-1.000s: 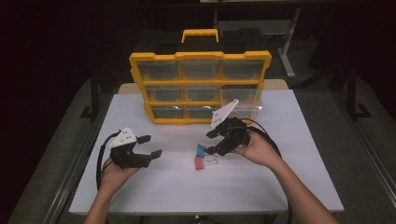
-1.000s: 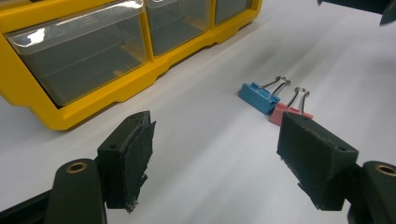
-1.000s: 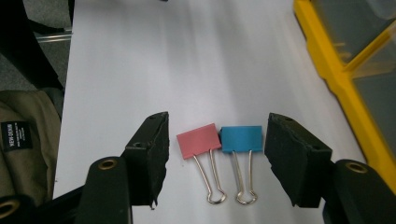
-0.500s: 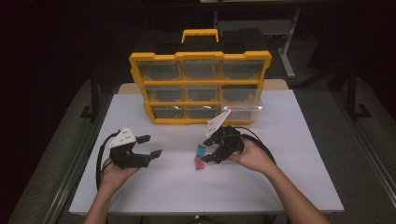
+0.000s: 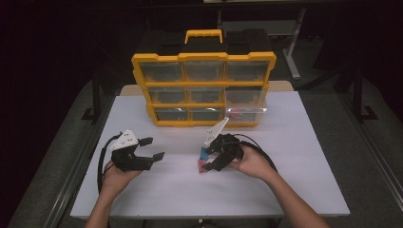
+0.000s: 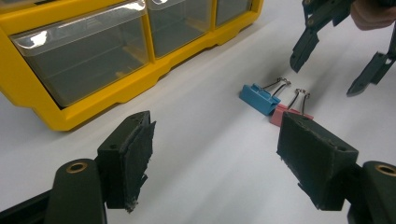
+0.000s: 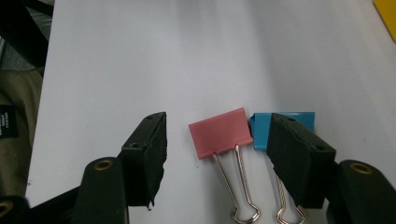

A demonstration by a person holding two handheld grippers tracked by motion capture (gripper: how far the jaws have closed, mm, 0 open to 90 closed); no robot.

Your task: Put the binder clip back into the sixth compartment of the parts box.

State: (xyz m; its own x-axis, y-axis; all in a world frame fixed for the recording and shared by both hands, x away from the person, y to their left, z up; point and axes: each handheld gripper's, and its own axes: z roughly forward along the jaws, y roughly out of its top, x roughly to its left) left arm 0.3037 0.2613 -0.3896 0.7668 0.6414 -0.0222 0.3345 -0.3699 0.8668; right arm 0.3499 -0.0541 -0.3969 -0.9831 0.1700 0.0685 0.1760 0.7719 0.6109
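White tabletop (image 5: 294, 142): your right gripper (image 7: 217, 154), jaws wide and empty, straddles the pink clip (image 7: 219, 132); closing could snag the touching blue clip (image 7: 261, 126).

Right gripper (image 5: 207, 160) hangs jaws apart directly over the red clip (image 5: 205, 165) and blue clip (image 5: 204, 153) on the white table (image 5: 304, 156). Left gripper (image 5: 153, 148) rests open, well apart. Yellow organizer (image 5: 203, 90) stands behind.

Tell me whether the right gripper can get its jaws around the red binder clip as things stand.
Probably yes. The right gripper hangs over the red binder clip with its jaws open, one on each side. The blue binder clip lies tight against it, under one jaw, so that jaw may catch it.
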